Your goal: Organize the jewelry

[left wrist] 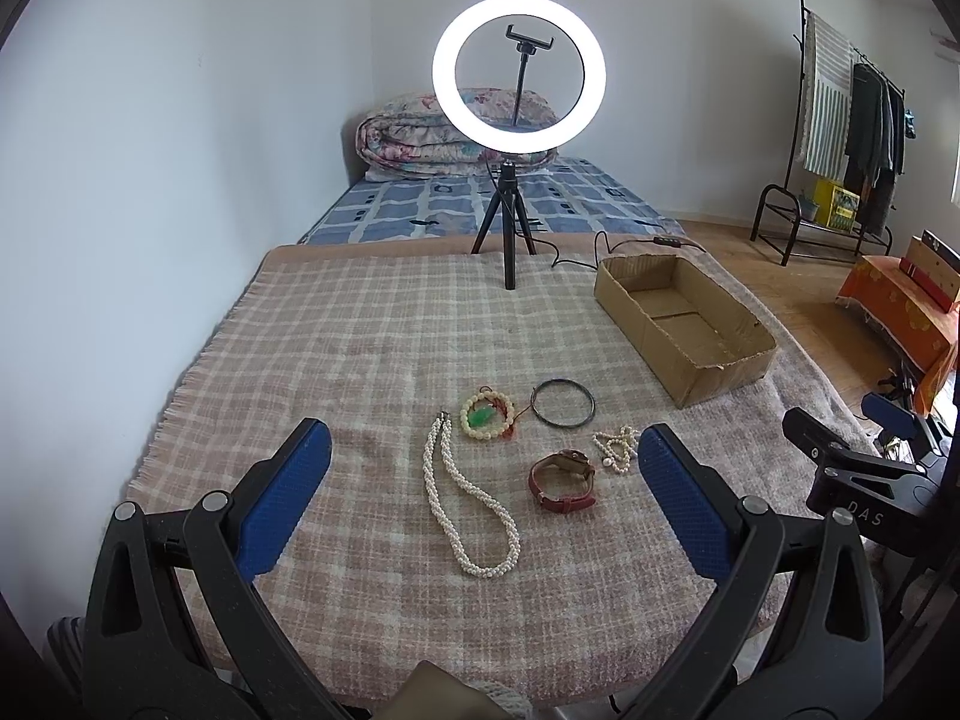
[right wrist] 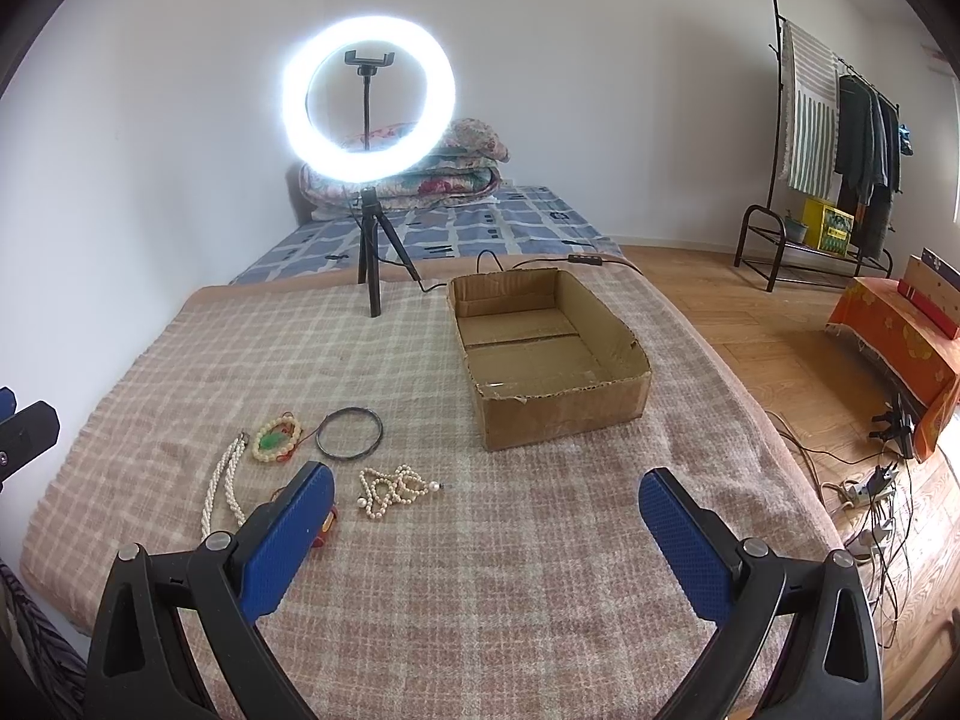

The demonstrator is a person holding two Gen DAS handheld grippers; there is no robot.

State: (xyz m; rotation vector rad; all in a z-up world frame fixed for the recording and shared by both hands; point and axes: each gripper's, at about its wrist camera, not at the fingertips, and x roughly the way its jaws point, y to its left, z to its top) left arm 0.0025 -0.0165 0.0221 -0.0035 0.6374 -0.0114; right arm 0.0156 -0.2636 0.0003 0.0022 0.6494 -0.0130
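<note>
Jewelry lies on a plaid blanket (left wrist: 360, 324). A twisted pearl necklace (left wrist: 447, 504), a cream bead bracelet with a green pendant (left wrist: 486, 415), a dark metal bangle (left wrist: 564, 402), a red-strapped watch (left wrist: 561, 477) and a small pearl string (left wrist: 618, 449) sit between my left gripper's open fingers. My left gripper (left wrist: 483, 471) is open and empty above them. My right gripper (right wrist: 483, 510) is open and empty, to the right of the jewelry; the small pearl string (right wrist: 396, 489), bangle (right wrist: 350, 433) and bead bracelet (right wrist: 277, 438) show at its left. An empty cardboard box (right wrist: 564, 402) stands ahead.
A lit ring light on a tripod (left wrist: 511, 222) stands at the blanket's far edge, its cable running behind the box (left wrist: 684, 312). A bed with a folded quilt (left wrist: 420, 138) lies beyond. A clothes rack (right wrist: 840, 138), an orange-covered stand (right wrist: 900, 330) and floor cables (right wrist: 870, 480) are at the right.
</note>
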